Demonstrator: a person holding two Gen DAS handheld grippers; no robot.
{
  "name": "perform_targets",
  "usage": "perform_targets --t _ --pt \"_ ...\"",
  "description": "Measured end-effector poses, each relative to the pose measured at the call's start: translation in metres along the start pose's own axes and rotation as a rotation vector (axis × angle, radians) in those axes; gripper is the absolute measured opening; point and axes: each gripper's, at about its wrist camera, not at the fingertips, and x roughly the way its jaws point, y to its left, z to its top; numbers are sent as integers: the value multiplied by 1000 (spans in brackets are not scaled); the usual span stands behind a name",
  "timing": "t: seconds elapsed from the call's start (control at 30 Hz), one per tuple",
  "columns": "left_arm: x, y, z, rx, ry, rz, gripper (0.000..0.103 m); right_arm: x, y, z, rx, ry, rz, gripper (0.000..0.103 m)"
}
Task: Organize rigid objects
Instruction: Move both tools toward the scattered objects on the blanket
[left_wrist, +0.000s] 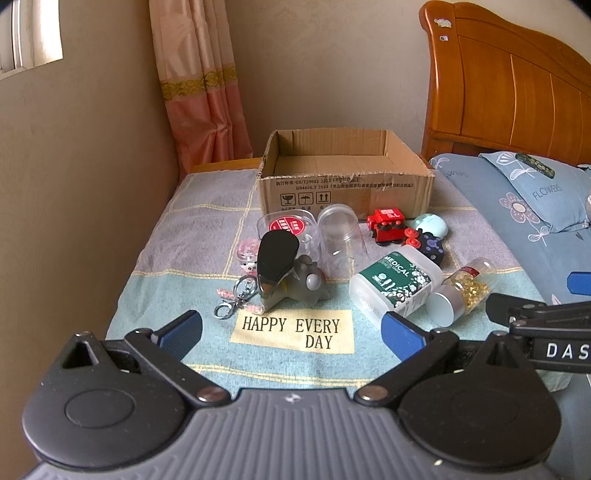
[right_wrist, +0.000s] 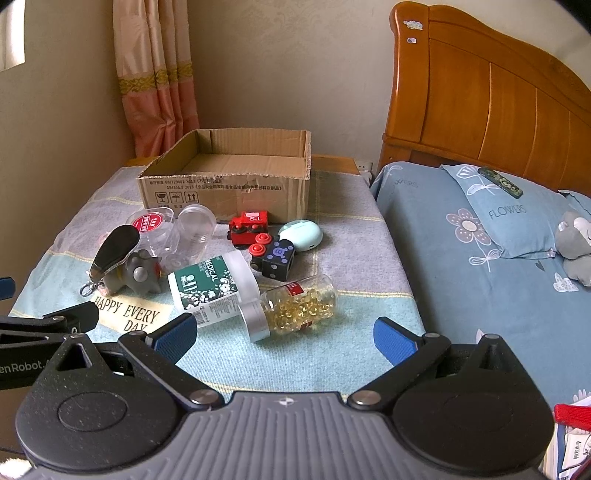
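On the towel (right_wrist: 332, 354), a capsule-filled bottle (right_wrist: 295, 306) lies before the cardboard box (right_wrist: 225, 192).

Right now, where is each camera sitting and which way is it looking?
Left wrist: sits on the left gripper, facing the cardboard box; its open blue fingers show, with the right gripper's arm at the right edge.
Right wrist: sits on the right gripper, facing the capsule bottle and bed; its open fingers show.
Both share the box, the red toy train and the headboard.
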Motion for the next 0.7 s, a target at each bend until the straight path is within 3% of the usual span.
perform_targets --t 0.7 --pt "0 -2 3 -4 -2 -3 102 1 2 1 -2 -9 -5 103"
